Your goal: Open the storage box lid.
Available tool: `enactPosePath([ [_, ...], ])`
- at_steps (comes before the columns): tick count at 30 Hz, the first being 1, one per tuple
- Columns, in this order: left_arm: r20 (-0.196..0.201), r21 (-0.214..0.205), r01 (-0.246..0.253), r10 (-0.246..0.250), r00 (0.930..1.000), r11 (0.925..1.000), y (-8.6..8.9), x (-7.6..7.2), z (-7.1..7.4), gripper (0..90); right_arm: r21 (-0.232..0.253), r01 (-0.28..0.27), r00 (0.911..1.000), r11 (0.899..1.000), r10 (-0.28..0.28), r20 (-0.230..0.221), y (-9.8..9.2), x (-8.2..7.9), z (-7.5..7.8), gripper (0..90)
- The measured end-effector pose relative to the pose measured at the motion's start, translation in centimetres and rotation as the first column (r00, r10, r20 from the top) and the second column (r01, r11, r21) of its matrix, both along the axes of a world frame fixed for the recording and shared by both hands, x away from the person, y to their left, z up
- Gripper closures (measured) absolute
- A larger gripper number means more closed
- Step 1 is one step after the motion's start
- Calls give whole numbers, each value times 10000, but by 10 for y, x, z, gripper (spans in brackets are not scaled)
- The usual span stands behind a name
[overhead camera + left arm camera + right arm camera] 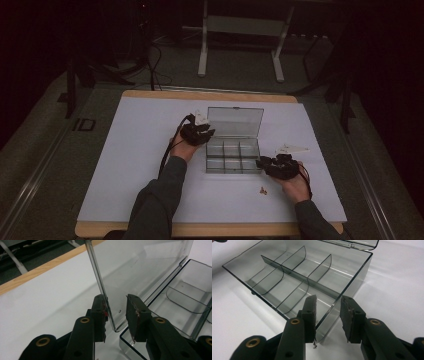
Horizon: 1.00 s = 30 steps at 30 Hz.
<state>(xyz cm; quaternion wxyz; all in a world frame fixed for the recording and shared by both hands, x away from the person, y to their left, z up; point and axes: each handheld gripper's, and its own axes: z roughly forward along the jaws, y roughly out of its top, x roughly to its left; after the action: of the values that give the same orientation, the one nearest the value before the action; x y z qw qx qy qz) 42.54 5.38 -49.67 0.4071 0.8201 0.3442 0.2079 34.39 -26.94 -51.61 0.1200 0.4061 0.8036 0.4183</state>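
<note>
A clear plastic compartment box (233,156) stands on the white table top, its lid (235,121) raised at the back. My left gripper (207,134) is at the lid's left edge. In the left gripper view the lid (140,270) runs between the open jaws of the left gripper (117,315), close to the left one. My right gripper (262,163) is at the box's front right corner. In the right gripper view the open right gripper (328,315) straddles the corner wall of the box (352,277). The compartments look empty.
A few small brownish pieces (263,190) lie on the white top just in front of the box, near my right hand. The wooden table edge (210,95) runs behind the lid. White table frame legs (202,50) stand on the floor beyond.
</note>
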Motion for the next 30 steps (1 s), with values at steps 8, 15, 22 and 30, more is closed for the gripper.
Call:
enactPosePath([
  [8, -244, -20, -231, 231, 9994, 9997, -1, 5, -4, 665, 287, -67, 9997, 9996, 73, -213, -2, 1, -2, 656],
  [15, -438, 130, -697, 702, 9966, 9975, -1, 5, -5, 623, 286, -37, 9998, 9996, 43, -216, -2, 1, -2, 655],
  [22, -567, 86, -626, 630, 9964, 9980, 3, 4, -7, 622, 296, -3, 9997, 9996, 10, -241, -2, 1, -2, 657],
  [30, -443, 153, -577, 583, 9973, 9982, 3, 1, -7, 602, 284, -4, 9997, 9996, 10, -227, -2, 1, -2, 657],
])
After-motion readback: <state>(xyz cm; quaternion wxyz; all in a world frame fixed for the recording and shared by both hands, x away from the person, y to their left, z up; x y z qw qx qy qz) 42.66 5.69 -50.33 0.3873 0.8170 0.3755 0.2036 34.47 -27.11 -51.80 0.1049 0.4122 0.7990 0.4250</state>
